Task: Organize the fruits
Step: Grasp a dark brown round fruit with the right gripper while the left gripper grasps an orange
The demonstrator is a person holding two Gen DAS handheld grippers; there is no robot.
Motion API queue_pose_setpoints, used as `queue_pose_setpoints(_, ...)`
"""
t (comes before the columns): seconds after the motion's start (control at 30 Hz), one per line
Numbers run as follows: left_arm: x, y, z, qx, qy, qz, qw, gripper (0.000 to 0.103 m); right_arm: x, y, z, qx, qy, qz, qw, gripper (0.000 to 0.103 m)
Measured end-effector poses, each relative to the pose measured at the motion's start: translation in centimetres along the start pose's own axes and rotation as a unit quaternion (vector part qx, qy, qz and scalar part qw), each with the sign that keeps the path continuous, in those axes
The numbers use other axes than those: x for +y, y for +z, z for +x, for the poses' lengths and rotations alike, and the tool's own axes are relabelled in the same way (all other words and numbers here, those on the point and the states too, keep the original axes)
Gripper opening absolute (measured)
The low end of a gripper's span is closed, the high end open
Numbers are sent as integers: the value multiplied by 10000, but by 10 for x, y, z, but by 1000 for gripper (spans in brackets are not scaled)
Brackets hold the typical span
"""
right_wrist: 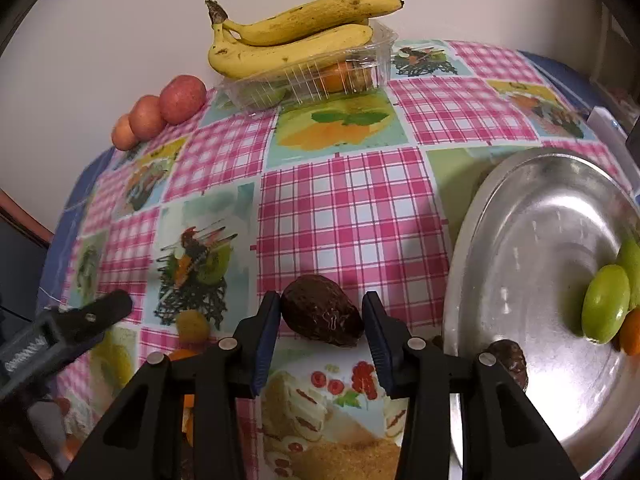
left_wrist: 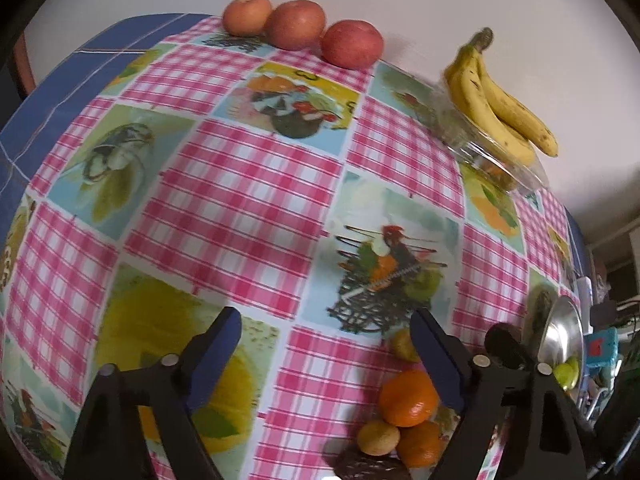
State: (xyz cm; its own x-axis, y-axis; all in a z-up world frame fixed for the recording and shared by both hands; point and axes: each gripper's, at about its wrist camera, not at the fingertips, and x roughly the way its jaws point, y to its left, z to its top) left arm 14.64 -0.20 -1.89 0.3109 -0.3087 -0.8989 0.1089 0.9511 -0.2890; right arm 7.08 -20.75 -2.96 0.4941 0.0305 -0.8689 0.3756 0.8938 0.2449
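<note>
The light is soft and even where I work. My metal tray (right_wrist: 532, 248) shines bright (a white glare). Picture edges bend round, dark and blurry.

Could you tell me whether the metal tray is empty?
No, the round metal tray holds green fruits near its right edge.

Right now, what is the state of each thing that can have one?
left gripper: open, nothing between its fingers
right gripper: closed on the avocado
metal tray: holds green fruits, mostly bare
plastic box: lidless, bananas on top
apples: in a row by the wall
</note>
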Motion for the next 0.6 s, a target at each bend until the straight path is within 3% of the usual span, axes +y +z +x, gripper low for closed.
queue_pose_setpoints(0.1,-11,-2,1,27,-170,134,9998,84,-2,5,-12,-153,101,38,9998,44)
queue_pose_setpoints(0.2,-21,-5,7,119,-326,274,9990,74,-2,10,-23,-294,133,28,9995,44)
queue_pose_setpoints(0.27,-26,-7,10,164,-381,325,9986,59,-5,11,-27,-322,129,66,9994,44)
queue_pose_setpoints(0.37,-33,-10,14,240,-457,365,9980,46,-12,13,-32,-361,129,141,9992,44)
queue_pose_setpoints(0.6,-46,-14,20,339,-506,549,9966,34,-29,13,-47,-514,97,293,9982,44)
